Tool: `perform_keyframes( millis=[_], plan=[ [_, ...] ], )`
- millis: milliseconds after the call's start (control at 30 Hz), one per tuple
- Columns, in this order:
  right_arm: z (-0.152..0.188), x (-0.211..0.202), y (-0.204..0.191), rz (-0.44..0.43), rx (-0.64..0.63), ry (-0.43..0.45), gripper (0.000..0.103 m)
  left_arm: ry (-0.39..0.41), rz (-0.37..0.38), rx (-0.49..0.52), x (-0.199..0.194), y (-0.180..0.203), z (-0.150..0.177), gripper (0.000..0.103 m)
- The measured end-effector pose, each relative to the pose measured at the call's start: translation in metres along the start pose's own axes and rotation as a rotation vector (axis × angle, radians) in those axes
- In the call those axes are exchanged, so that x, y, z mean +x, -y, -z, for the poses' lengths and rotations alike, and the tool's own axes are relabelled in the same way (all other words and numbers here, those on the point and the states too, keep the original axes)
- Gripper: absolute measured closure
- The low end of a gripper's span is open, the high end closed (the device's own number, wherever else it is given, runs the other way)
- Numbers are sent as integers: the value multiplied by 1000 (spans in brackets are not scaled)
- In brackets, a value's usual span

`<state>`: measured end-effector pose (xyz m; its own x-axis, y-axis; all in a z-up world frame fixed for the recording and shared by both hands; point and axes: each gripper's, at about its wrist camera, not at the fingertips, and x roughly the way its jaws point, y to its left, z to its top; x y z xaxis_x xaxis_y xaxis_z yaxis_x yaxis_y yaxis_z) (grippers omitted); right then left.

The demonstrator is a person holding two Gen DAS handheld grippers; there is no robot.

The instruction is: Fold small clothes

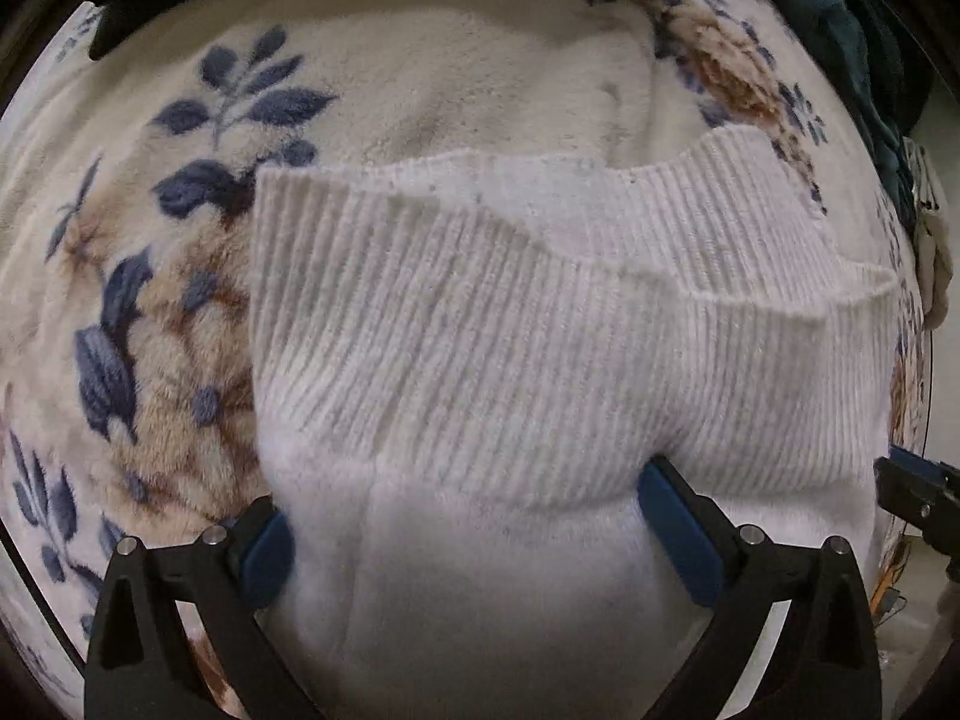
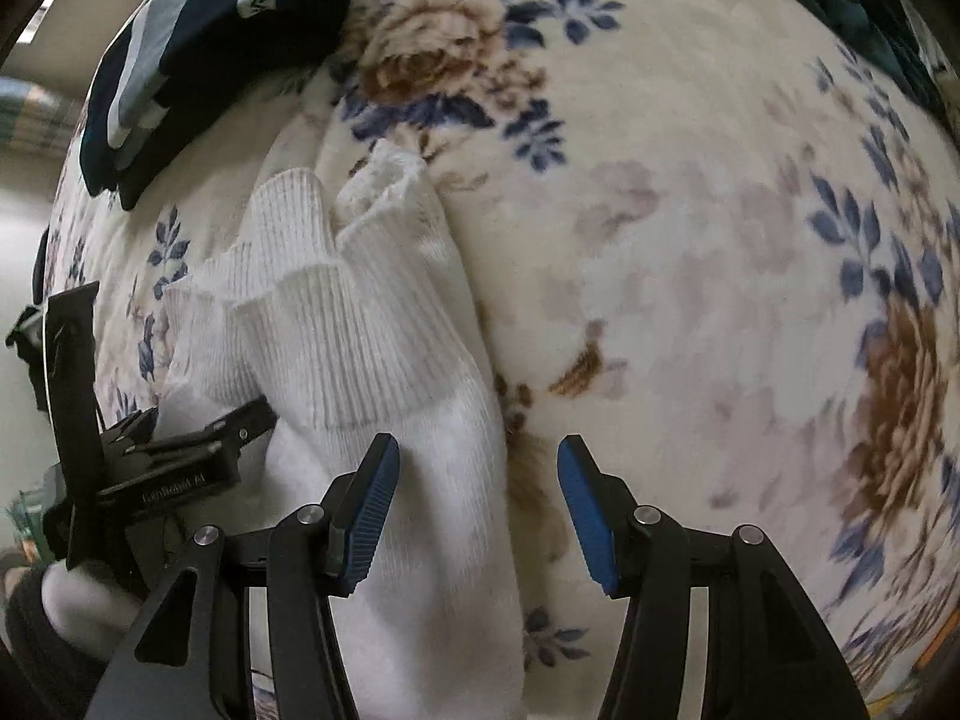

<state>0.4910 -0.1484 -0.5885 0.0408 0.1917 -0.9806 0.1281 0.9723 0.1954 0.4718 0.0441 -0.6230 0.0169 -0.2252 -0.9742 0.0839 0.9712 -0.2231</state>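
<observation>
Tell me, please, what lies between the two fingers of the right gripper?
In the right wrist view, the open right gripper has only the floral blanket in its gap; the white socks lie just left, with their edge beside the left finger.

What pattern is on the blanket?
Blue and tan flowers on cream blanket, clearest in the right wrist view.

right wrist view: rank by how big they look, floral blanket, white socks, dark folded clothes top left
1. floral blanket, fills most of the frame
2. white socks, though nearness to the camera inflates them
3. dark folded clothes, farther away and cut off by the edge, so true size is unsure
</observation>
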Motion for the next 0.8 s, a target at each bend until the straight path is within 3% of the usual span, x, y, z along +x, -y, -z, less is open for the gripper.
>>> perform_keyframes(
  millis=[67,133,200,233,300,333,367,433,567,700,800],
  plan=[
    [2,-1,1,8,1,4,46,-46,-7,-24,-2,0,-11,0],
    [2,-5,2,29,-8,12,46,37,0,-43,-19,1,-8,1],
    [1,-9,1,41,-24,23,46,144,-7,-2,-42,8,-1,7],
    [0,-12,2,43,-28,29,46,191,-21,41,-52,14,4,17],
    [-2,-16,3,41,-34,43,46,207,-52,97,-52,21,9,45],
    [-3,-17,4,38,-33,46,46,176,-57,120,-43,23,7,68],
    [-5,-16,6,35,-28,48,46,165,-34,121,-37,21,7,79],
    [-9,-15,8,27,-18,46,46,190,1,124,-38,21,6,89],
    [-18,-16,13,5,4,47,46,274,47,74,-69,14,9,94],
    [-25,-23,14,-23,-6,78,46,354,86,-42,-103,-12,15,94],
    [-31,-27,14,-56,-8,84,46,360,112,-121,-112,-25,20,94]
  ],
)
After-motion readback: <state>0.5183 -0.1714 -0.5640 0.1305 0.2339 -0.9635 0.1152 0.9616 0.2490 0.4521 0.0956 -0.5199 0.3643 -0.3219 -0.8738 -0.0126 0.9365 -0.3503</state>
